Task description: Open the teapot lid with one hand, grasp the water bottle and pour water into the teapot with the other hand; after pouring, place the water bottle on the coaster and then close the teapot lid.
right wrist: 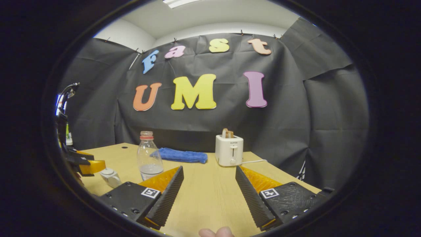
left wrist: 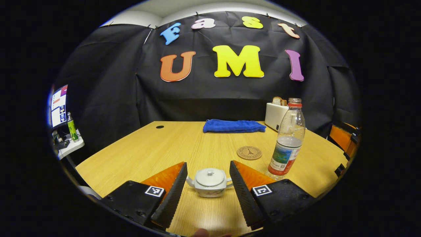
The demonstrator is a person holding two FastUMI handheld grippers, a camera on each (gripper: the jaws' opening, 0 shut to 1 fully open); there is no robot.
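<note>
Between the spread fingers of the left gripper [left wrist: 206, 189] sits the teapot [left wrist: 209, 182], lid on, untouched, on the worktop [left wrist: 184, 144]. Beyond the teapot stand the coaster [left wrist: 249, 152] and water bottle [left wrist: 287, 140]. Right gripper [right wrist: 209, 189] fingers spread, holding nothing.

1. Left gripper view: low over table [left wrist: 204, 144], facing the back wall, teapot [left wrist: 210, 182] close ahead
2. Right gripper view: farther right, facing the toaster [right wrist: 229, 150]
3. Shared: water bottle [left wrist: 286, 140], blue cloth [left wrist: 233, 126]
</note>
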